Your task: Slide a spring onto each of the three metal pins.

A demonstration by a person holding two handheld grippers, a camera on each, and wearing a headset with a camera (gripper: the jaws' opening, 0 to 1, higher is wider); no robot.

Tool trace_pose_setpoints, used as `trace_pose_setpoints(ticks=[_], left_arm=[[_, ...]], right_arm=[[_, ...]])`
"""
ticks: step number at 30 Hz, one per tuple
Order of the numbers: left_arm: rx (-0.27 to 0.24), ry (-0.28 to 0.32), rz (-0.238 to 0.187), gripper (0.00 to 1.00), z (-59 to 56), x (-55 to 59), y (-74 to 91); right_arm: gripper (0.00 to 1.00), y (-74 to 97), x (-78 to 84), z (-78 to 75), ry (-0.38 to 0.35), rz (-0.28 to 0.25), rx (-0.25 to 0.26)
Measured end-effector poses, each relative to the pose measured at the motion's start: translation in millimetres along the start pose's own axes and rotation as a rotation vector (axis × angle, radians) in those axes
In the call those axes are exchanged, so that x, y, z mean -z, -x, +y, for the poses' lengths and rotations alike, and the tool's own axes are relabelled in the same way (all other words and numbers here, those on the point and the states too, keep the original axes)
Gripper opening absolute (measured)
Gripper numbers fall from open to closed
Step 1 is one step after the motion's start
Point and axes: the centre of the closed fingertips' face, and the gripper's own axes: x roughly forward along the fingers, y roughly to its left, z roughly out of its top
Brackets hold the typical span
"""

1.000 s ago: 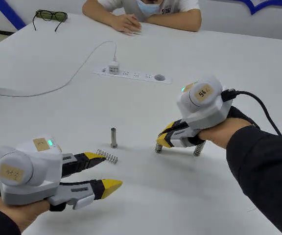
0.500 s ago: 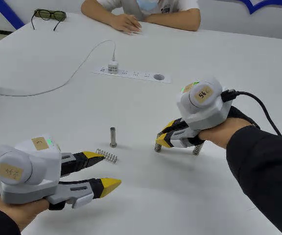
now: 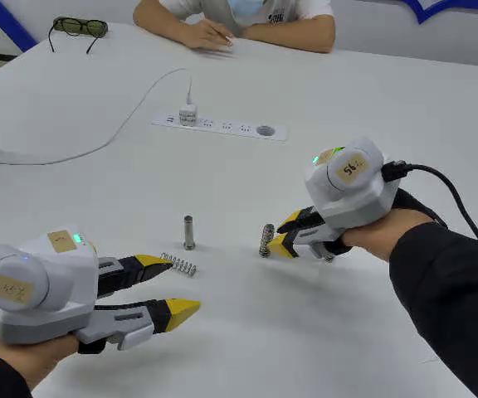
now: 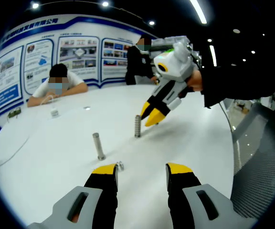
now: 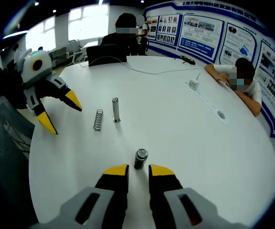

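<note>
A bare metal pin (image 3: pixel 189 232) stands upright mid-table, and a loose spring (image 3: pixel 181 264) lies just in front of it. My left gripper (image 3: pixel 173 286) is open at the lower left, its upper fingertip almost touching that spring (image 4: pixel 120 165). To the right stands a pin with a spring on it (image 3: pixel 266 240). My right gripper (image 3: pixel 284 234) is just right of it, jaws a little open and empty. The right gripper view shows this pin (image 5: pixel 141 158) just ahead of the fingertips. Part of another sprung pin (image 3: pixel 329 257) peeks out under the right hand.
A white power strip (image 3: pixel 222 128) with a plugged-in charger and cable lies further back. Dark glasses (image 3: pixel 77 26) rest at the far left corner. A person sits across the table, hands (image 3: pixel 197 33) resting on it. Bare tabletop (image 3: pixel 305 332) lies in front of the grippers.
My right gripper has drawn back to the right, off the pin it covered; that pin now stands free with a spring on it. The left gripper has barely moved.
</note>
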Motion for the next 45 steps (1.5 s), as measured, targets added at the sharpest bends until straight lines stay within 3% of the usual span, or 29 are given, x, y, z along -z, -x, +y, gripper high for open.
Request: trace_pose_setpoints(ticks=[14,32,45], left_arm=[[-0.009,0.0,0.001,0.41,2.0,-1.6,2.2],[-0.025,0.006,0.008,0.41,7.0,1.8,7.3],[-0.032,0.007,0.014,0.41,9.1,4.0,9.5]], right_arm=[[0.17,1.8,6.6,23.2,-0.015,-0.006,-0.025],[0.17,-21.4,-31.3,61.4,0.001,-0.083,-0.111],[0.19,-46.7,-53.8,78.5,-0.029,-0.144,-0.132]])
